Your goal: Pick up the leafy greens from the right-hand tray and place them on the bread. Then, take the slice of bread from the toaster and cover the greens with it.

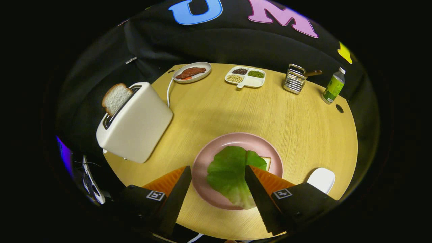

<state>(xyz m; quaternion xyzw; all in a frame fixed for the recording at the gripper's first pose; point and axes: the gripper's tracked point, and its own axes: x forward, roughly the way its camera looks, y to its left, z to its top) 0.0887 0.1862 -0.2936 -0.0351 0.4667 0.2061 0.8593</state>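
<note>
1. The tool (217, 172) sits at the bottom centre of the frame with its two fingers spread wide apart, holding nothing; the tips hang above the near part of the pink plate.
2. The round pink plate (209, 158) lies on the light wooden worktop (297, 125) in the lower middle of the frame, and the large green leafy piece (227, 172) rests on it, between the fingers.
3. A corner of a pale bread slice (267, 162) peeks out from under the leaf's right side, just beside the right finger.
4. The cream-white toaster (138, 123) stands at the left of the frame, with a white bread slice (115, 98) sticking up from its slot.
5. At the upper middle, an oval white dish (206, 68) holds a reddish-brown piece of food.
6. Right of it, a white divided tray (251, 82) carries dark, green and pale grains in separate compartments.
7. Further right stand a metal wire rack (294, 81) and a green-labelled bottle (333, 87).
8. A small white tray (322, 179) lies at the lower right, beside the right finger.
</note>
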